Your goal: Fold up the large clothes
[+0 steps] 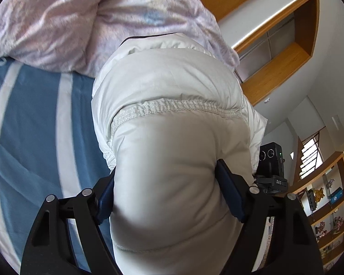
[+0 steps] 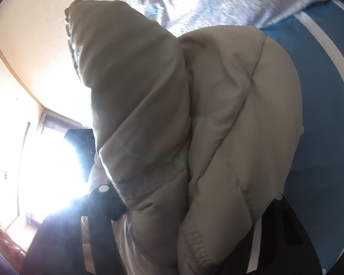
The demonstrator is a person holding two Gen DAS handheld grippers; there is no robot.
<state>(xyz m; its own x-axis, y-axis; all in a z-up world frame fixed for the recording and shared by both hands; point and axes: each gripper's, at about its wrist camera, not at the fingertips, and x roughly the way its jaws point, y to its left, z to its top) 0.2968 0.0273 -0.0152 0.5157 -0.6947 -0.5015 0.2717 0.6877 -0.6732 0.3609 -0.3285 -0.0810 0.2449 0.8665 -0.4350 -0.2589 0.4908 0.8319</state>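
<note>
A puffy light grey padded jacket (image 1: 172, 119) fills the left wrist view, held up above the blue-and-white striped bed sheet (image 1: 32, 123). My left gripper (image 1: 167, 194) is shut on a thick fold of it, with the blue pads (image 1: 231, 194) pressed against both sides. In the right wrist view the same jacket (image 2: 217, 119) looks beige and bunched, and it covers most of my right gripper (image 2: 190, 208), which seems shut on a bundle of it. Only the black finger bases (image 2: 105, 199) show there.
A crumpled pink floral quilt (image 1: 75, 23) lies at the far end of the bed, also in the right wrist view (image 2: 217, 2). A black camera on a tripod (image 1: 271, 160) stands beside the bed. Wooden shelves (image 1: 328, 206) line the wall. A bright window (image 2: 50, 160) glares.
</note>
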